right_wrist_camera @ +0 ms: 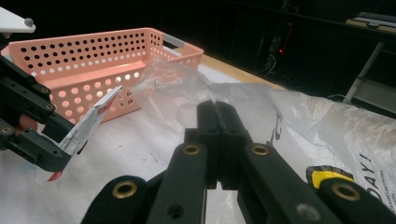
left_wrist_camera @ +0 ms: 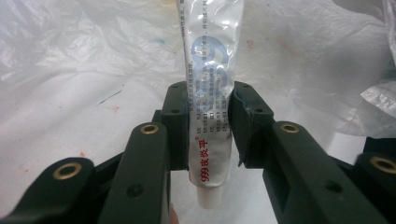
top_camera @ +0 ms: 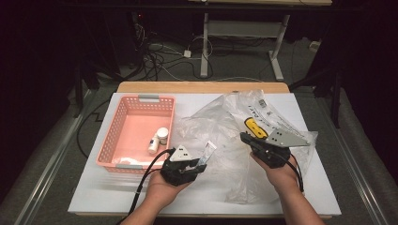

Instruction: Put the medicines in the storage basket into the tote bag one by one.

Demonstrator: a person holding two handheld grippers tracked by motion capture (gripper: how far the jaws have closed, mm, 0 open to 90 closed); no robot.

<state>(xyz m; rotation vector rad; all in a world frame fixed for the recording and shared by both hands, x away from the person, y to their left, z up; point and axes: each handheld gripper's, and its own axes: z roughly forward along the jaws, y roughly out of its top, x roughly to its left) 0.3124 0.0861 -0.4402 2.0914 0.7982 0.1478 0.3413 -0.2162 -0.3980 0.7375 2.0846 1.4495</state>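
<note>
Silver ointment tube (left_wrist_camera: 210, 100) with red and blue print is clamped between the pads of the left gripper (left_wrist_camera: 208, 122), white cap end pointing back toward the hand, crimped flat end sticking out forward past the jaw tips. In the high view the tube (top_camera: 207, 152) sits off the table surface, angled up and to the right from the left gripper (top_camera: 196, 164), just right of the pink basket (top_camera: 118, 123) and over the near edge of the clear plastic bag (top_camera: 225, 122). From the right gripper view the tube (right_wrist_camera: 88, 125) hangs tilted in those jaws with the perforated basket wall (right_wrist_camera: 88, 70) right behind it. Right gripper (right_wrist_camera: 217, 140) is clenched, jaws flat against each other; can't tell whether bag film is pinched between them. In the high view it (top_camera: 246, 138) rests on the crumpled bag, close to a yellow-and-black item (top_camera: 256, 127) lying under or in the plastic. Basket holds a small white bottle (top_camera: 153, 145) and a small white jar (top_camera: 162, 135), side by side near its right wall. White table (top_camera: 94, 197) under everything; both hands come in from the near edge, cables trailing off the grippers.
</note>
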